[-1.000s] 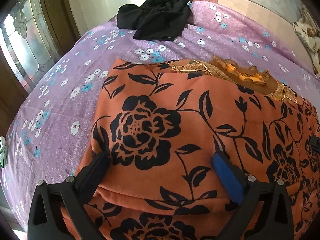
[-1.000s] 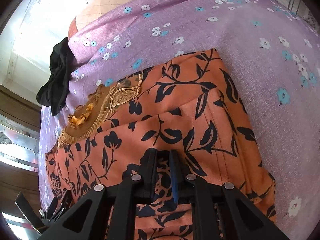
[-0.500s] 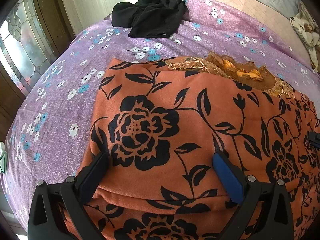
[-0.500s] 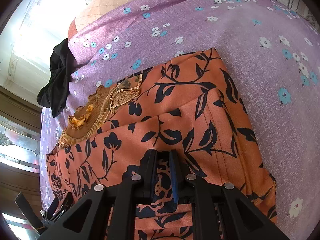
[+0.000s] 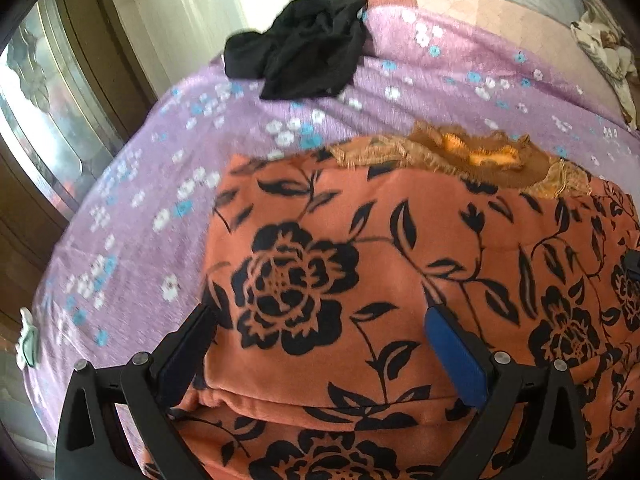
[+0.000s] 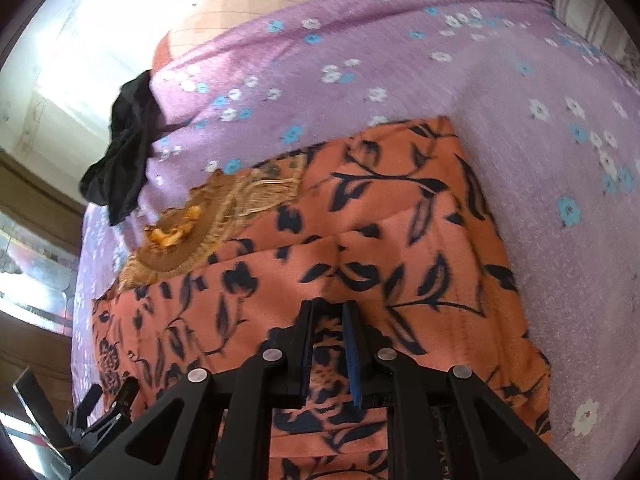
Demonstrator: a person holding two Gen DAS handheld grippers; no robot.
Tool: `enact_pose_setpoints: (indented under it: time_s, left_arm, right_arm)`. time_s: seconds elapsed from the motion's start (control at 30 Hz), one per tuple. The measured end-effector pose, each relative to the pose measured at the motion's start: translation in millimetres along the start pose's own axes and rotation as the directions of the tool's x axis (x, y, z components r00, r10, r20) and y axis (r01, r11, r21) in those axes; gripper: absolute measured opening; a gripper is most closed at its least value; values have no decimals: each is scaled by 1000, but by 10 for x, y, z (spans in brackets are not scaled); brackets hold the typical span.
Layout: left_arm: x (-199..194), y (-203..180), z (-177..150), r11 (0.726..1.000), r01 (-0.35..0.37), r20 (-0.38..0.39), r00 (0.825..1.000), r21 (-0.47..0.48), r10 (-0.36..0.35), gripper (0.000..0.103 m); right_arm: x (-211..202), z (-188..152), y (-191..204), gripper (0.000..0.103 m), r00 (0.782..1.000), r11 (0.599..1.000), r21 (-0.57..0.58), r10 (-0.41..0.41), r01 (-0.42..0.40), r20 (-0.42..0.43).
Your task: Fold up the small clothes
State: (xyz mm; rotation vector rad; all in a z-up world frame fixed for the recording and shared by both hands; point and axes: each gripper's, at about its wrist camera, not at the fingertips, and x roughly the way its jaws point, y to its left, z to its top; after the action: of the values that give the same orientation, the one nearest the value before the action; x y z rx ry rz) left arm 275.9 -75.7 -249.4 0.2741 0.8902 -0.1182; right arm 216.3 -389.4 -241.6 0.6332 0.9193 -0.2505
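Orange floral garment [image 5: 360, 280] — under wide-spread left gripper [image 5: 320, 344]; a fold pinched between narrow right gripper [image 6: 329, 344] jaws.

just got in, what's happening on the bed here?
A person with a claw in each hand is folding an orange garment with a black flower print on the purple flowered bedspread. The right claw is pinched shut on a fold of the garment. The left claw is wide open, its fingers straddling the cloth without gripping it. A crumpled black garment lies apart at the far edge, not yet folded.
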Motion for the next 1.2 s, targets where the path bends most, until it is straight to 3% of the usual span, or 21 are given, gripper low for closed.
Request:
enact_pose_setpoints:
  time_s: [0.2,0.43,0.7,1.2]
  left_arm:
    - [-86,-9,23,999,41,32,999,8,-42,103]
    - [76,-74,-22,999,48,-40,998,25,-47,103]
    - [69,-89,-29,999,40,-33,999,30,-39,103]
    - [64,-85,-28,999,40,-32,999,31,-39,103]
  right_arm:
    - [-18,-71,184,17,1000,997,-75,14,-13,11]
    - [126,-180,294,18,999,992,-122,3,-8,-42]
    - [143,-149,220,18,997,996,-76,39,-44,-63]
    - [149,-162,240,18,998,995,-94,26,-31,-59]
